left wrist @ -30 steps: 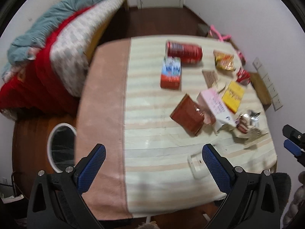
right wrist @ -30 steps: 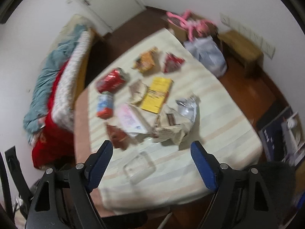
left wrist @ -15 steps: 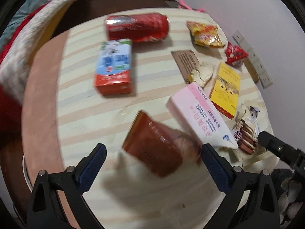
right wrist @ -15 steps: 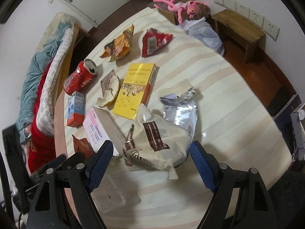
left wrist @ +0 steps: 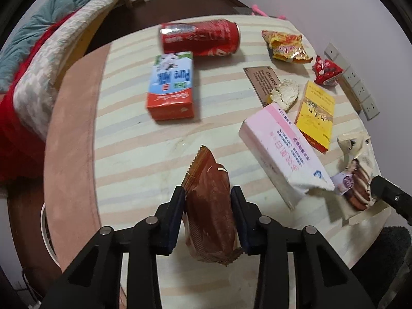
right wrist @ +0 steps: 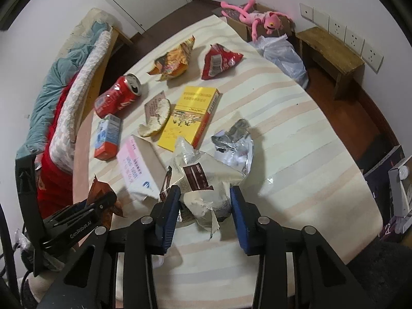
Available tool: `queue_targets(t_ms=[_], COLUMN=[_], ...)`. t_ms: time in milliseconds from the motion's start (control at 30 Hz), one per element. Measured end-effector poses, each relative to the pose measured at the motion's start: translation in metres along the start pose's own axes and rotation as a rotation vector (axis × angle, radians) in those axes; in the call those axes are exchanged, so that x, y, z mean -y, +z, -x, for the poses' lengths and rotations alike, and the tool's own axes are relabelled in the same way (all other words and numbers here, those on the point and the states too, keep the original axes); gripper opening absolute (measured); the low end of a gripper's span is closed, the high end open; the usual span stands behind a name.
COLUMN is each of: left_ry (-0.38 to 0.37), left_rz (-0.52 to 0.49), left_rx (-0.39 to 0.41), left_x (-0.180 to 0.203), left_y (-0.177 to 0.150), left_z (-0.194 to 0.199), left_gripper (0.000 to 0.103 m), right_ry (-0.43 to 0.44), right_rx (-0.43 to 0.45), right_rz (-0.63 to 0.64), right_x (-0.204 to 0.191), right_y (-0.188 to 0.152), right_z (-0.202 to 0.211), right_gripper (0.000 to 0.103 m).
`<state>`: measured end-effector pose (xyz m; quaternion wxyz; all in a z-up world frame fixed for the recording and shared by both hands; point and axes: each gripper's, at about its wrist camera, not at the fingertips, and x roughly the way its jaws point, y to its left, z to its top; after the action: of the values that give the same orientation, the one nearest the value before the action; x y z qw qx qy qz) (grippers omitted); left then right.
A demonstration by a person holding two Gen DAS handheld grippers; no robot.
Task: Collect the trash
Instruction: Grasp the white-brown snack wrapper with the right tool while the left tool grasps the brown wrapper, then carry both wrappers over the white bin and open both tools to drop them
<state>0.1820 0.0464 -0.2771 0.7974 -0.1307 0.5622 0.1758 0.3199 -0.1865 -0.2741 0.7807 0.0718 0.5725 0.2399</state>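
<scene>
My left gripper (left wrist: 208,198) is shut on a brown snack wrapper (left wrist: 208,206), held above the striped table (left wrist: 128,154). My right gripper (right wrist: 204,200) is shut on a crumpled cream and brown wrapper (right wrist: 206,180) near the table's front edge. Trash lies across the table: a red can (left wrist: 200,37), a milk carton (left wrist: 171,86), a pink box (left wrist: 280,152), a yellow box (left wrist: 315,116), a yellow chip bag (left wrist: 285,46), a small red packet (left wrist: 327,70), a brown card with a peel (left wrist: 283,92) and a silver foil bag (right wrist: 235,146).
A bed with blankets (left wrist: 38,51) runs along the table's left side. A white bin rim (left wrist: 43,234) sits low left. In the right wrist view a wooden bench (right wrist: 329,49), a white plastic bag (right wrist: 283,56) and a pink plush toy (right wrist: 260,18) stand beyond the table.
Both grippers moved down toward the table and closed. The left one took hold of the brown wrapper, the right one the cream wrapper.
</scene>
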Motion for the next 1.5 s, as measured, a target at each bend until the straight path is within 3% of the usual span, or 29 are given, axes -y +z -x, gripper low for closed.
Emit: queue_targets(t_ms=[267,500,733,900,1200,1333,1500], left_ry=[0.029,0.047,0.063,0.115,0.218,0.187,0.087], left_rz=[0.027,0.055,0.112,0.175,0.385,0.529,0.719], left_rx=[0.121,0.247,0.343,0.373,0.344,0.279,0.164], left_x=[-0.010,-0.023,-0.068,-0.129,-0.272,-0.339,-0.421], left_y=[-0.007,-0.002,-0.005,-0.020,-0.069,-0.097,-0.138], left_z=[0.054,0.109,0.162,0.186,0.192,0.166,0.102], left_gripper=[0.033,0.033,0.033,0.033,0.033,0.033,0.033], right_ry=[0.034,0.090,0.179,0.258,0.374,0.379,0.332], right_rx=[0.051,0.094,0.108,0.079,-0.084,-0.202,-0.339], right_rz=[0.028,0.089,0.208,0.305,0.487,0.570,0.643], right_x=[-0.006,-0.038,-0.112,-0.184,-0.348,-0.416,-0.477], right_y=[-0.012,-0.020,-0.027,-0.042,-0.104,-0.145,-0.194], right_z=[0.042,0.079,0.102,0.098,0.027,-0.034,-0.118], right_gripper=[0.040,0.040,0.040,0.040,0.040,0.040,0.040])
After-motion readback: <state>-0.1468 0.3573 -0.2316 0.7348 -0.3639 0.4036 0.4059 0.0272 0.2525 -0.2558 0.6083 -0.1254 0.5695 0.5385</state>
